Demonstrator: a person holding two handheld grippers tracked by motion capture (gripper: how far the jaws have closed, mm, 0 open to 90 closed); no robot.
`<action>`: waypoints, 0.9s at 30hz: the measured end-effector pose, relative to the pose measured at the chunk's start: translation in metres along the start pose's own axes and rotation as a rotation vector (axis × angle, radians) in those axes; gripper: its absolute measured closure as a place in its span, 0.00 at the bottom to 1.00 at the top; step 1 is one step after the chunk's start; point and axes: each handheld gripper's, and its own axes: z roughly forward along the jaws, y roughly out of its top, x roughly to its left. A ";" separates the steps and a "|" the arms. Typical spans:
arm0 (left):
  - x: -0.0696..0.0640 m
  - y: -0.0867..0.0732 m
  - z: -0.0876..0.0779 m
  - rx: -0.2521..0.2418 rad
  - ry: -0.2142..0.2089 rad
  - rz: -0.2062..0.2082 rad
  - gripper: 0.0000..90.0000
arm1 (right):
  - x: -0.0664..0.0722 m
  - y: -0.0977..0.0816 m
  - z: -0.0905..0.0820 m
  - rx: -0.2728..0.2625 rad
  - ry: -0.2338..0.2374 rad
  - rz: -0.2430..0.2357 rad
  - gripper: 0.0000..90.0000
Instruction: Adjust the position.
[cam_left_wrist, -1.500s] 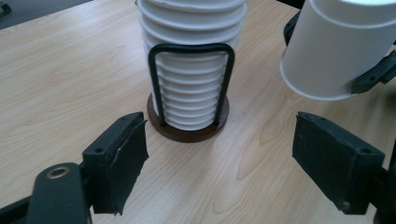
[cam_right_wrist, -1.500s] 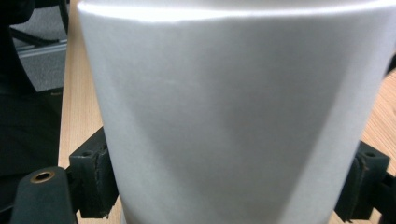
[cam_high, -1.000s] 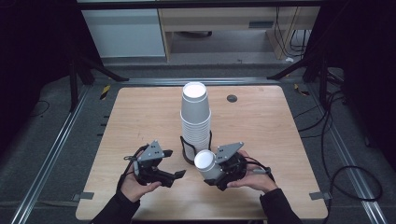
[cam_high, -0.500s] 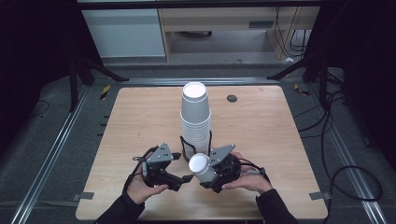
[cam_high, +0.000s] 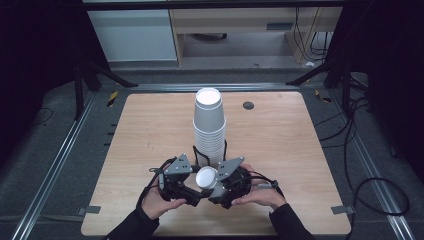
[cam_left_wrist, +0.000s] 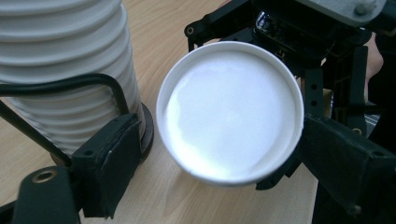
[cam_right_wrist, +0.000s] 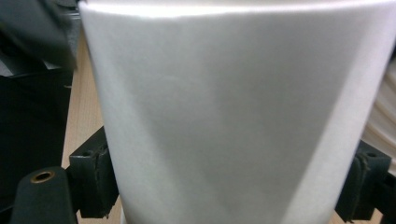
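A tall stack of white paper cups stands upside down in a black wire holder at the table's middle. In front of it my right gripper is shut on a single white cup held on its side; the cup's wall sits between both pads. My left gripper is open and faces it. In the left gripper view the cup's round end lies between the spread jaws. The right jaw is at the cup's rim, and the left jaw stands apart from it, beside the stack.
The wooden table has a small dark round cap at its back right. Metal rails and cables run along the floor on both sides. The holder's black wire curves close to my left gripper's left jaw.
Both hands have come together in front of the stack. The right gripper carried the single cup leftward, and the left gripper moved right until its open jaws straddle the cup's end.
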 end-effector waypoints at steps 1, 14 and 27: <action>0.000 0.000 0.001 0.001 -0.001 0.000 0.15 | 0.000 0.001 0.001 -0.002 -0.003 -0.007 0.16; 0.000 -0.001 0.005 0.018 -0.007 -0.012 0.19 | 0.004 0.009 0.008 -0.015 0.010 -0.017 0.16; 0.000 -0.001 0.005 0.020 -0.009 -0.032 0.23 | 0.004 0.010 0.011 -0.008 0.007 -0.012 0.15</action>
